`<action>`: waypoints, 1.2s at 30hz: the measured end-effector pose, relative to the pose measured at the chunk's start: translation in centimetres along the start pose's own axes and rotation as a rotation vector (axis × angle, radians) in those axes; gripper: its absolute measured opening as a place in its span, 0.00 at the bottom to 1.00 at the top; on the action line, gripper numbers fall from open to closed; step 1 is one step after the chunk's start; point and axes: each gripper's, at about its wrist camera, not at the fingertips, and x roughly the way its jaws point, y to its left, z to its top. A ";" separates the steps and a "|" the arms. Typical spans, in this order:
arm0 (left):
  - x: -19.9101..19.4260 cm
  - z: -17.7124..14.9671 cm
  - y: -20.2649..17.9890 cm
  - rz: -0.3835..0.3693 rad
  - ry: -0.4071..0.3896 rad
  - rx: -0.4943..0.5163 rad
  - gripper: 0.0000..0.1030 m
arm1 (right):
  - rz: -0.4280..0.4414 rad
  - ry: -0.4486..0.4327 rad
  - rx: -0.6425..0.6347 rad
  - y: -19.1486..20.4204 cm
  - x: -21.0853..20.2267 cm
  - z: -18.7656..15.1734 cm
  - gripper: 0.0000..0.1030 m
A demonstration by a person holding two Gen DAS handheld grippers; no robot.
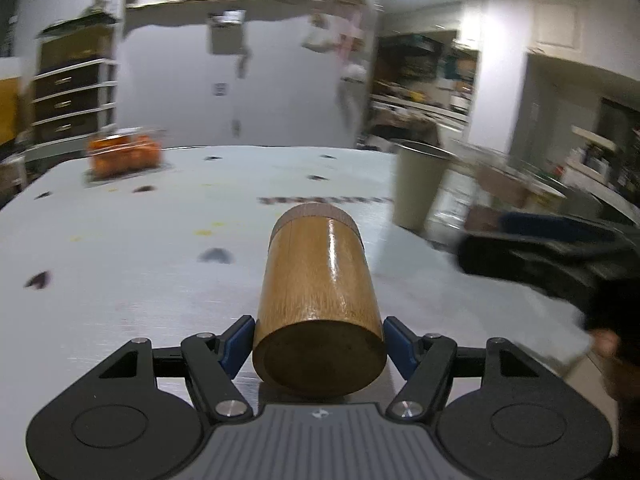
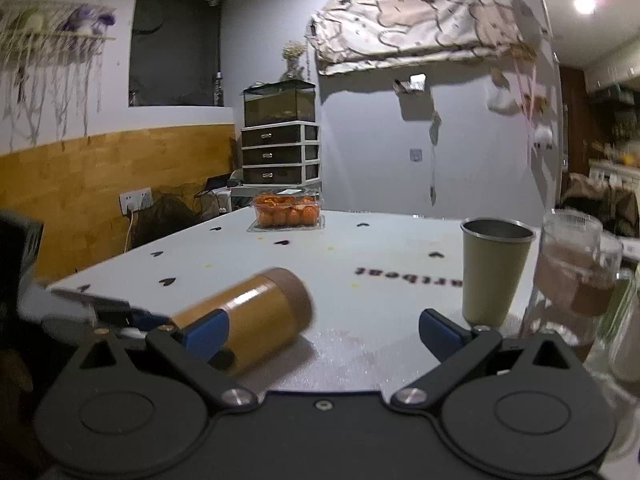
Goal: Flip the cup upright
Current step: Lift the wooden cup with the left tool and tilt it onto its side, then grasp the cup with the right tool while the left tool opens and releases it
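A wooden cup (image 1: 318, 300) lies on its side, its flat base towards the left wrist camera and its darker rim pointing away. My left gripper (image 1: 319, 340) is shut on the wooden cup near its base, a blue pad on each side. In the right wrist view the same cup (image 2: 256, 312) is tilted, rim to the right, with the left gripper's blue pad (image 2: 140, 318) on it. My right gripper (image 2: 322, 334) is open and empty, its left pad just in front of the cup.
An upright olive metal cup (image 2: 490, 274) and a glass mug (image 2: 572, 276) stand at the right of the white table (image 2: 380, 300). A clear box of orange fruit (image 2: 288, 210) sits at the far side. The olive cup also shows in the left wrist view (image 1: 418, 184).
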 end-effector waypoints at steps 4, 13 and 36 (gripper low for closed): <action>0.0 -0.3 -2.4 -0.075 0.016 0.054 0.68 | 0.004 0.045 0.112 -1.9 0.2 -0.1 0.99; -0.4 -0.9 -4.7 -0.120 0.036 0.167 0.69 | 0.000 0.149 0.357 -5.5 0.3 -1.2 0.99; 0.0 1.0 -5.1 -0.185 0.035 0.189 0.66 | 0.082 0.503 1.196 -10.1 7.7 -2.6 0.94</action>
